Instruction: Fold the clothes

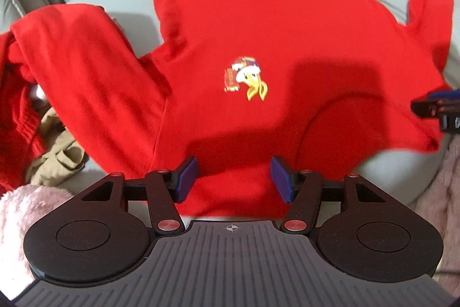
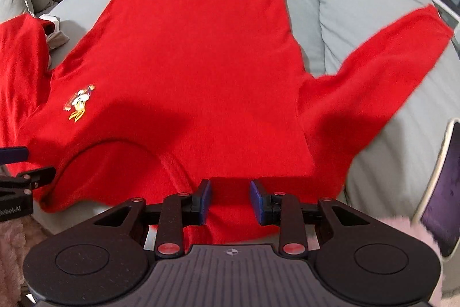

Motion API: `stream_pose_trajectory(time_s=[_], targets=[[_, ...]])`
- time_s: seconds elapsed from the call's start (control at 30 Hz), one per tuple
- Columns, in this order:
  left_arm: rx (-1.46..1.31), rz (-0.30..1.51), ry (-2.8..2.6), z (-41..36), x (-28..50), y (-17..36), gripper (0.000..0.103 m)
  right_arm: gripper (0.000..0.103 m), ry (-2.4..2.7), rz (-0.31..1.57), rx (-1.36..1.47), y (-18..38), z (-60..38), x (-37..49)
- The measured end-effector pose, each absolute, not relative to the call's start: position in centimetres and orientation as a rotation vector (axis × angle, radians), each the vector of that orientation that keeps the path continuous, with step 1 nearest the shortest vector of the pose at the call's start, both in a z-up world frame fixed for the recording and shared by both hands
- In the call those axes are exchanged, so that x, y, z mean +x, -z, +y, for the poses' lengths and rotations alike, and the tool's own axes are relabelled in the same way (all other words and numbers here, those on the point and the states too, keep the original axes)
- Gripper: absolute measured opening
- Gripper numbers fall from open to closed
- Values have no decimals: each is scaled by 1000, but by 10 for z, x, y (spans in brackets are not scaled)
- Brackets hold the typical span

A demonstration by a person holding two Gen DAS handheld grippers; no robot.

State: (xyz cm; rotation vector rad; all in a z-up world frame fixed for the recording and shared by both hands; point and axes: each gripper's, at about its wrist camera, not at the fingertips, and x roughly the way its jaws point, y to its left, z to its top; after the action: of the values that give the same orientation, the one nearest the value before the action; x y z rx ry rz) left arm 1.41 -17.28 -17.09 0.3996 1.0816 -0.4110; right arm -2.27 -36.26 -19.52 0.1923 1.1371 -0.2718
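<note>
Red shirt (image 2: 201,62) flat on sofa (image 2: 373,19); left tongs (image 1: 233,177), right tongs (image 2: 230,200) agape, empty, over near edge.

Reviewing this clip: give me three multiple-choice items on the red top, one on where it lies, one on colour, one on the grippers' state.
1. The red top lies on:
A. a grey sofa cushion
B. a wooden floor
C. a hanger

2. The pads on the left gripper are:
A. green
B. blue
C. white

3. The right gripper is:
A. shut on a sleeve
B. open over the top's near edge
C. out of view

Answers:
1 A, pale grey cushion shows around the cloth.
2 B, blue pads face inward.
3 B, red fabric shows in the gap between its jaws.
</note>
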Motion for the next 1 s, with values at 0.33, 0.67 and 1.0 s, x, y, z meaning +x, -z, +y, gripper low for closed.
stream_pose_trajectory(time_s=[0.33,0.67,1.0], targets=[[422,942,437,-170,-18,148,62,31,228,1004,156,168,-336,-60],[416,1002,441,-176,-3,173,67,31,153,984,84,182,-319,-21],[404,1037,429,-173,-3,177,71,36,176,1073,102,195,-320,-21]])
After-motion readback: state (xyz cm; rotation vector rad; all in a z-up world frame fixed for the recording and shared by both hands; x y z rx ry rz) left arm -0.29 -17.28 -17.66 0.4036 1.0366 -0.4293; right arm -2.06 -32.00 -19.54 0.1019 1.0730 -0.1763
